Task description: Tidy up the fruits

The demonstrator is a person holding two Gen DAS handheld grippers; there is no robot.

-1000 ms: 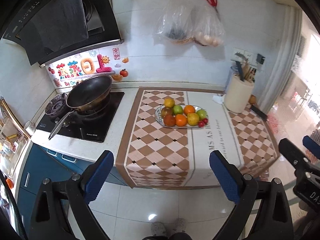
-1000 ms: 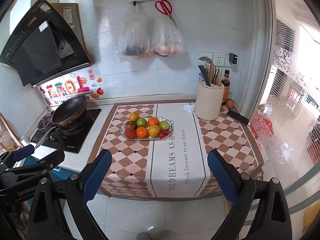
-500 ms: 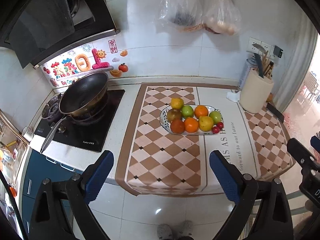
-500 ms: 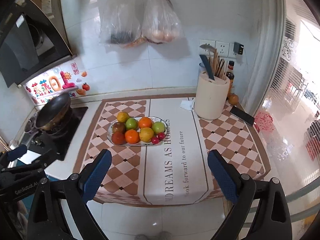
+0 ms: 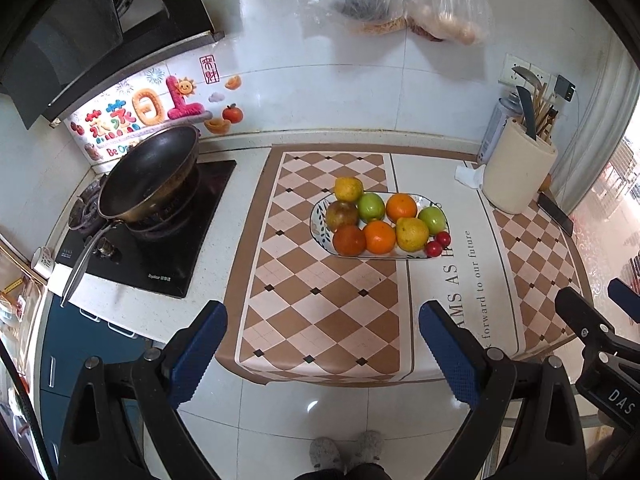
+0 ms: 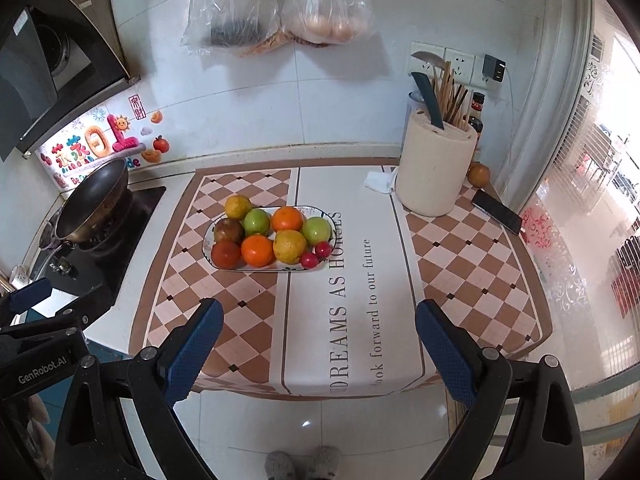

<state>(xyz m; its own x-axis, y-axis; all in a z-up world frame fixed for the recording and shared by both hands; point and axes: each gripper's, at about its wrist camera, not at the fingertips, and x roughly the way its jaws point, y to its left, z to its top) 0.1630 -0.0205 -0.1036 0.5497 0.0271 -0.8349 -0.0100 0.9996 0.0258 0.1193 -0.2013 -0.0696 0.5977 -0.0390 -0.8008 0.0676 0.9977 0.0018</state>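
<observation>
A white patterned plate (image 5: 318, 216) (image 6: 208, 240) on the checkered counter mat holds several fruits: oranges (image 5: 401, 206) (image 6: 287, 219), green apples (image 5: 371, 207) (image 6: 257, 220), yellow pears (image 5: 412, 234) (image 6: 290, 246), a dark red fruit (image 5: 349, 240) (image 6: 226, 254) and small red ones (image 5: 434, 249) (image 6: 309, 259). My left gripper (image 5: 322, 350) is open and empty, in front of the counter edge, well short of the plate. My right gripper (image 6: 316, 346) is also open and empty, at the counter's front edge. Each gripper shows at the side of the other's view.
A black wok (image 5: 150, 176) sits on the stove at the left. A cream utensil holder (image 6: 436, 168) stands at the back right, with a phone (image 6: 496, 210), a tissue (image 6: 378, 182) and a lone round fruit (image 6: 479, 175) near it. Plastic bags (image 6: 280, 4) hang on the wall.
Both grippers have moved forward and tilted down towards the counter; the plate of fruit looks larger and lower in both views. Both stay open.
</observation>
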